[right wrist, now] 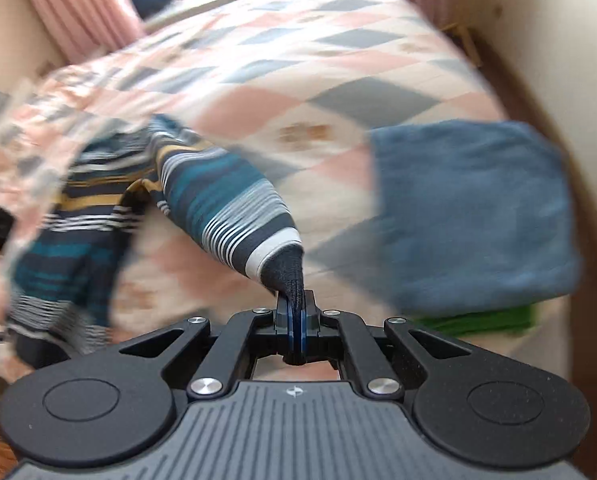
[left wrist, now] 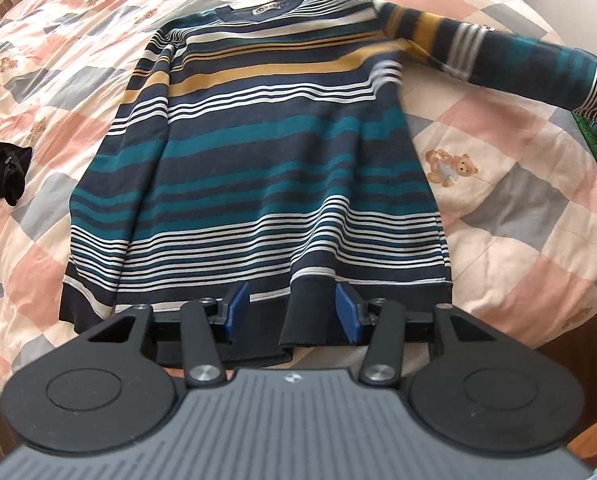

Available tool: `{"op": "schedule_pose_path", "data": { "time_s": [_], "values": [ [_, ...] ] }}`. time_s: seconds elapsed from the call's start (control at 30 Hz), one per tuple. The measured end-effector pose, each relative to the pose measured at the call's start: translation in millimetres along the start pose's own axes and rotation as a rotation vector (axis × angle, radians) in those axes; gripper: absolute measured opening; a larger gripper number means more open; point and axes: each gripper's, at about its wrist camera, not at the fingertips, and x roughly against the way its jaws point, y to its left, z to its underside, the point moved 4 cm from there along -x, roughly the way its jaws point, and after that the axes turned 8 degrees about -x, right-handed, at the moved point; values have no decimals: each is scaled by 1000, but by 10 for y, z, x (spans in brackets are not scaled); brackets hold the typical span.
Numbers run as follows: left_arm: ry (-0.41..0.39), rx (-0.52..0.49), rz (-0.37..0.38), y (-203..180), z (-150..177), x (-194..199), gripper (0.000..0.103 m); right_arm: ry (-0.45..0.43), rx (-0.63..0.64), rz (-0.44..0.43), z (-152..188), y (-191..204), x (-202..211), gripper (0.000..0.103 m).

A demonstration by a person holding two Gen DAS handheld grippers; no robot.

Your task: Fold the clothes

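- A bed fills both views, covered by a patchwork quilt of pink, cream and grey squares with small teddy bear prints; pink curtains hang behind its far edge.
- A striped sweater, in navy, teal, white and mustard bands, lies spread flat on the quilt, collar toward the far edge of the bed and hem at the near edge.
- One of its sleeves lies folded down along the body, on the left of the left wrist view.
- The other sleeve stretches out toward the right side of the bed, lifted off the quilt.
- The left gripper sits at the near edge of the bed with its blue pads spread apart; the dark hem band lies between them, and neither pad visibly presses on it.
- The right gripper has its pads pressed together on the sleeve's dark cuff, and the sleeve rises taut from the sweater body to the pinch.
- The right wrist view is motion-blurred.
- A folded blue cloth lies on the quilt near the right edge, on top of something green.
- A black garment lies crumpled by the left edge, well apart from the sweater.
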Motion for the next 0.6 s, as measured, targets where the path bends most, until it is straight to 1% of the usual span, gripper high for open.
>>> {"op": "schedule_pose_path", "data": {
  "time_s": [0.03, 0.07, 0.1, 0.13, 0.17, 0.2, 0.23, 0.27, 0.3, 0.33, 0.37, 0.43, 0.5, 0.53, 0.6],
  "values": [
    [3, 6, -2, 13, 2, -8, 44, -11, -9, -1, 20, -42, -18, 3],
    [7, 17, -3, 30, 11, -15, 44, -14, 7, 44, 63, -98, -82, 2],
    [13, 30, -4, 52, 19, -27, 44, 7, 41, 125, 133, -133, -279, 2],
    [18, 39, -3, 64, 25, -36, 44, 33, 42, 205, 188, -217, -464, 2],
    [22, 47, -3, 76, 31, -46, 44, 61, 6, 267, 229, -301, -681, 2],
    [21, 50, -1, 106, 53, -46, 44, 90, -23, 305, 315, -368, -878, 2],
    [17, 51, -8, 142, 76, -43, 44, 104, -57, 365, 369, -434, -1023, 4],
    [14, 51, -16, 178, 99, -40, 44, 113, -82, 423, 407, -472, -1135, 9],
    [10, 51, -24, 214, 122, -36, 45, 125, -93, 467, 420, -463, -1191, 17],
    [7, 63, -32, 275, 152, -25, 45, 136, -103, 510, 432, -449, -1242, 46],
    [6, 80, -44, 353, 192, -17, 45, 132, -102, 543, 427, -413, -1242, 62],
    [10, 124, -80, 543, 289, -9, 46, 101, -103, 546, 396, -297, -1149, 63],
    [19, 188, -113, 790, 414, -19, 46, 28, -149, 517, 372, -192, -1006, 66],
    [22, 225, -126, 916, 490, -26, 46, -2, -179, 475, 374, -93, -940, 69],
    [31, 300, -147, 1192, 647, -60, 46, -23, -222, 341, 401, 197, -902, 72]
  ]
}}
